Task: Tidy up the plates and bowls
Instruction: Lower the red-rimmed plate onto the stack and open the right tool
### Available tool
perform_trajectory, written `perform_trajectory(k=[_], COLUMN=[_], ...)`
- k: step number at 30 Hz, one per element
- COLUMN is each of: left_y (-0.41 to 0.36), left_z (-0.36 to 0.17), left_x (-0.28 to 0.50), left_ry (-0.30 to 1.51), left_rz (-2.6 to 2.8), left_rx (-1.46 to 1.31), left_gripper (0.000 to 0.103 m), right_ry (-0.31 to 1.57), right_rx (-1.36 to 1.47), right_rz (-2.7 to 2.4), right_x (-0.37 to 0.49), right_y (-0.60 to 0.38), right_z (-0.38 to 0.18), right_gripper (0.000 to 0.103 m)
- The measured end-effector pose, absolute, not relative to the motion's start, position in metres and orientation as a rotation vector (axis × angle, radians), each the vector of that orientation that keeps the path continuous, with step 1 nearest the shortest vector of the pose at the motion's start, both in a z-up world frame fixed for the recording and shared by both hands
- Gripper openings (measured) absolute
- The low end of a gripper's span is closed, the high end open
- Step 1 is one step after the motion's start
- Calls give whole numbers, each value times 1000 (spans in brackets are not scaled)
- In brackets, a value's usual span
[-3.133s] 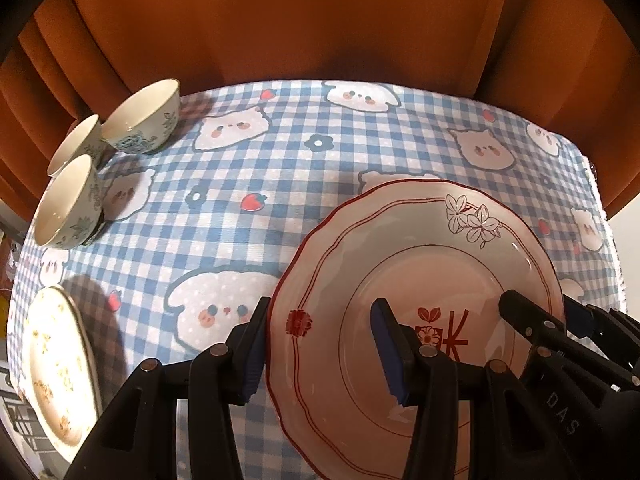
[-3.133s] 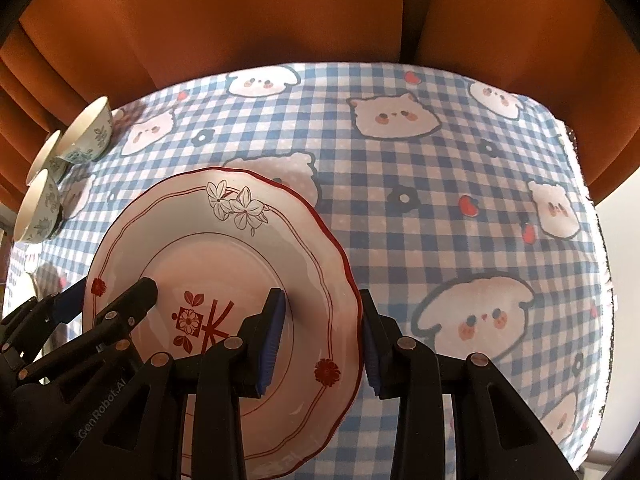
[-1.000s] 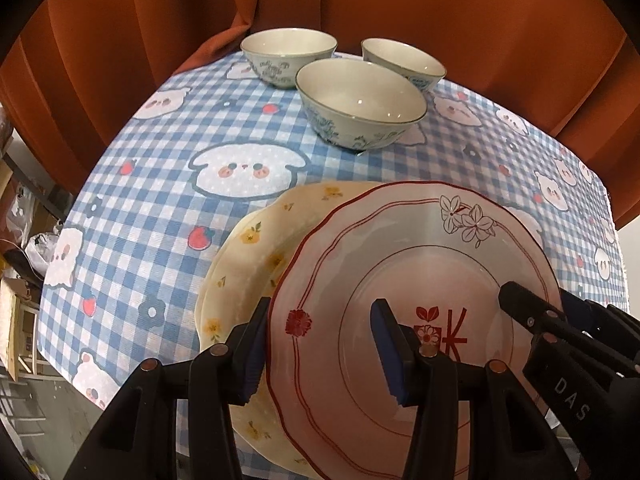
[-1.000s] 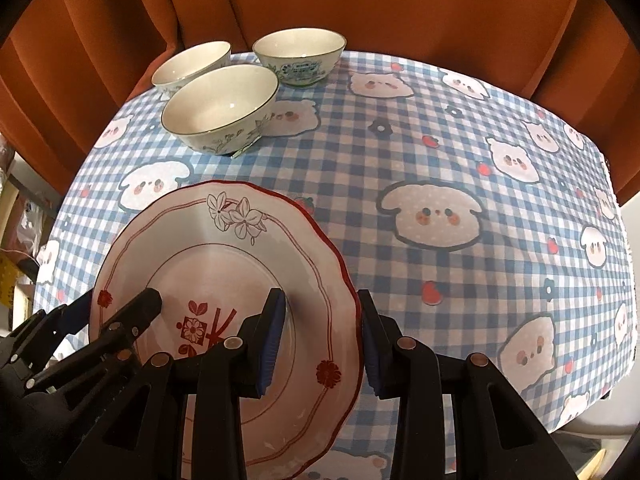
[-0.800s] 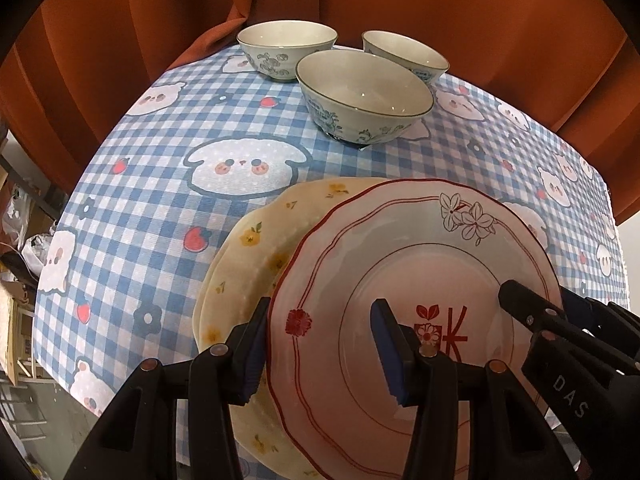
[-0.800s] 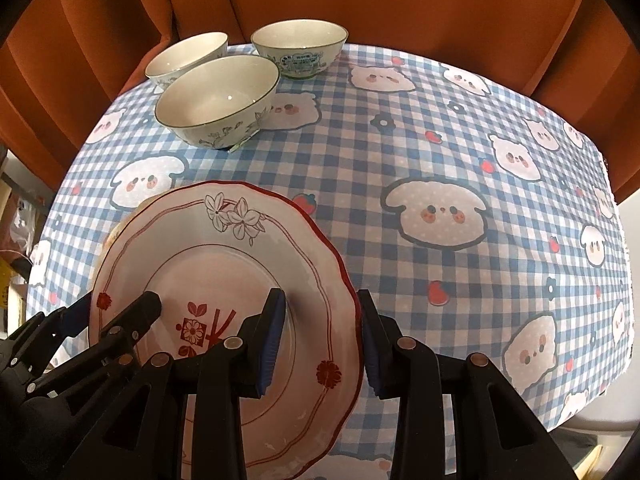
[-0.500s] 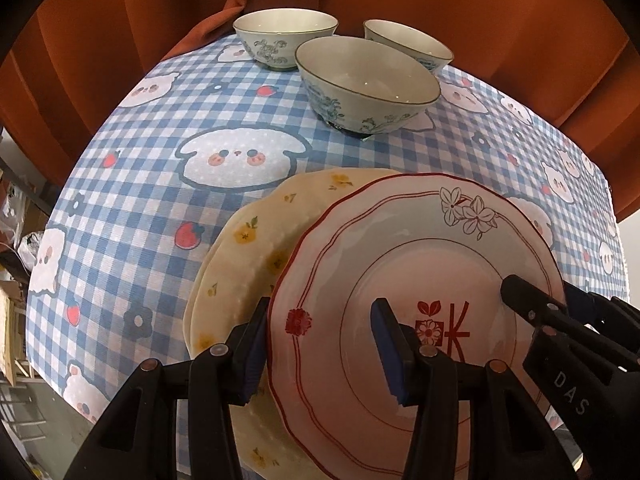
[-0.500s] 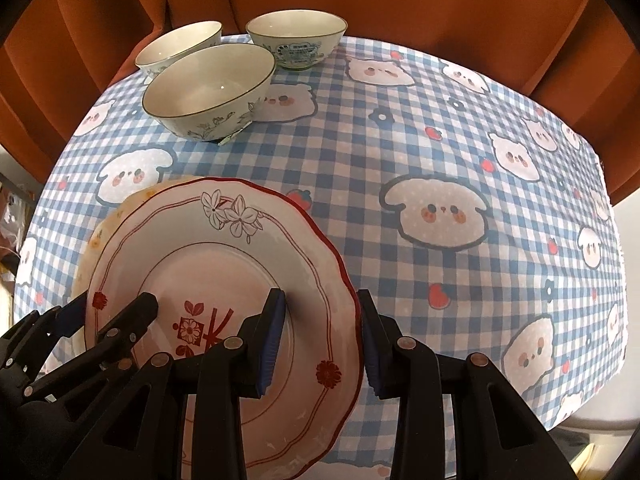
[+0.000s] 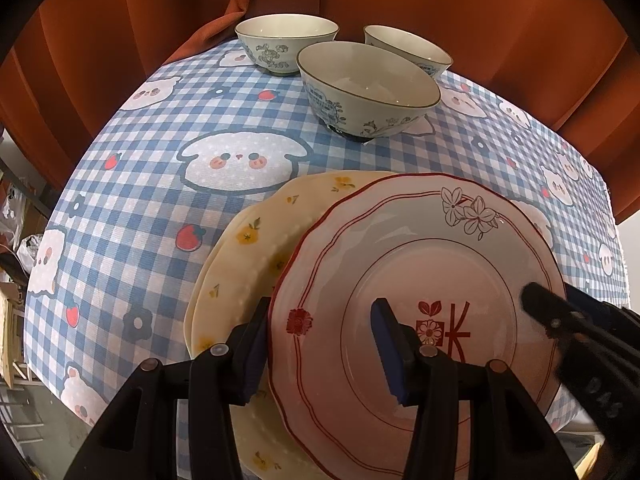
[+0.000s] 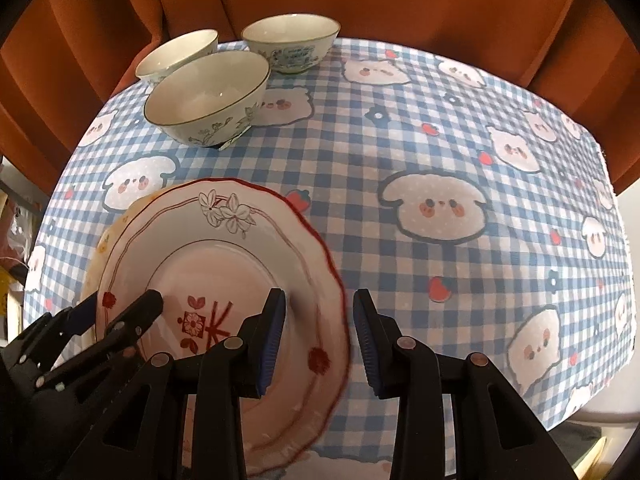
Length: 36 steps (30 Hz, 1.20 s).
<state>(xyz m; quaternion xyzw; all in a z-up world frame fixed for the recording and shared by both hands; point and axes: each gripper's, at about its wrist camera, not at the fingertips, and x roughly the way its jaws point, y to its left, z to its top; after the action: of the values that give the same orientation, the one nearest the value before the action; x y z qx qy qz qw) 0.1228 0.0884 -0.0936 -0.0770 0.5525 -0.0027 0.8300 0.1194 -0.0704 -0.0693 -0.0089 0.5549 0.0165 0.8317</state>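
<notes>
The red-rimmed plate (image 9: 420, 280), pinched at opposite rims by the left tongs (image 9: 320, 344) and right tongs (image 10: 318, 332), should be centred over the yellow plate (image 9: 256, 248), lowered level, then released.

Only legible mark: red "K"-like sign on red-rimmed plate (image 9: 440, 272) center.

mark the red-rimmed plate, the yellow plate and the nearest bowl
red-rimmed plate (image 9: 420, 264): left wrist view, bare inner well.
yellow plate (image 9: 256, 248): left wrist view, exposed left rim.
nearest bowl (image 9: 372, 110): left wrist view, outer wall under the rim.
</notes>
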Motion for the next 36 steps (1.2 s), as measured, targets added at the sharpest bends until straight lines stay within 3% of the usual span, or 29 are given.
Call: perform_trajectory(k=[3, 36], left_y=[88, 107], left_z=[-93, -84], left_x=[122, 112], left_ry=[1171, 1118], left_rz=[-4, 101], left_rx=[-165, -101], left_gripper=[49, 52], right_ry=[1171, 1180], right_rx=[-8, -50], right_rz=[68, 76], right_x=[116, 126], right_y=[-71, -36], right_z=[-66, -84], right_gripper=[24, 24])
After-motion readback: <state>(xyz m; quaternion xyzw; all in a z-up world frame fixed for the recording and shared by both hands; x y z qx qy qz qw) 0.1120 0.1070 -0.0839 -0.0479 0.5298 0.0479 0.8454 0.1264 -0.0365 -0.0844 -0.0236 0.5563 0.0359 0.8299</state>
